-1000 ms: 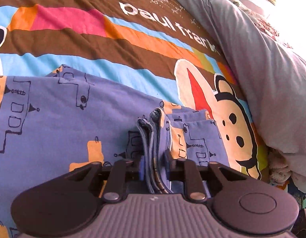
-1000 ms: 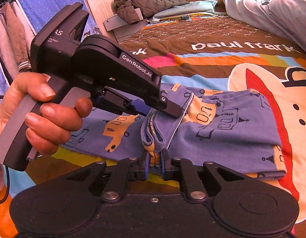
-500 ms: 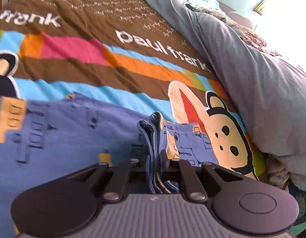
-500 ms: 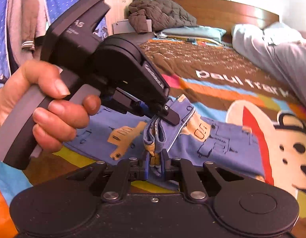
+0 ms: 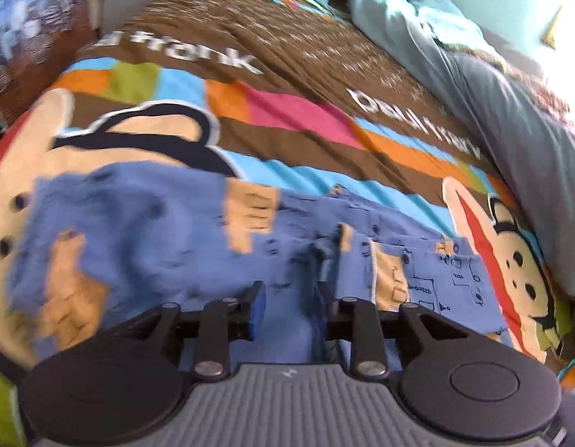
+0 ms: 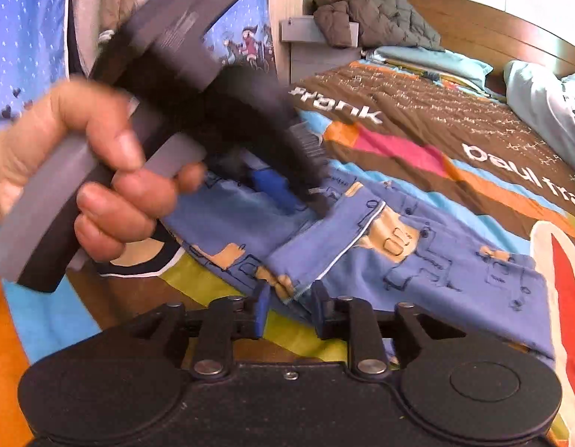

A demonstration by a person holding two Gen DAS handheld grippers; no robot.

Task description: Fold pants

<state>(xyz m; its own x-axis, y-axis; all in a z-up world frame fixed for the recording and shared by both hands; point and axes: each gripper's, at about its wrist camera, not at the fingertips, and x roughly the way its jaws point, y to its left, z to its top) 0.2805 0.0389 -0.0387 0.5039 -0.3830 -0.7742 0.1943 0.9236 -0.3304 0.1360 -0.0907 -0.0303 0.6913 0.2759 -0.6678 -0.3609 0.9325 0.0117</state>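
The blue printed pants [image 5: 157, 242] lie folded across the colourful bedspread [image 5: 306, 111]. My left gripper [image 5: 291, 309] hovers over them with its jaws opening. A raised fold edge stands by its right finger [image 5: 326, 298], and no pad presses on cloth. In the right wrist view the pants [image 6: 436, 260] stretch off to the right. My right gripper [image 6: 290, 311] has its jaws opening, with the pants' white-piped corner lying loose between the tips. A hand [image 6: 64, 156] holds the blurred left gripper [image 6: 308, 205] just above the cloth.
A grey duvet [image 5: 529, 130] is heaped along the bed's right side. A quilted jacket [image 6: 369, 22] sits on a nightstand by the wooden headboard [image 6: 492, 33], with a light blue pillow [image 6: 429, 59] below it. Clothes hang at the far left.
Both grippers were shut on the bunched edge of the pants and have let it go. The edge now lies on the bed. Both hands have shifted sideways, and the left view is blurred.
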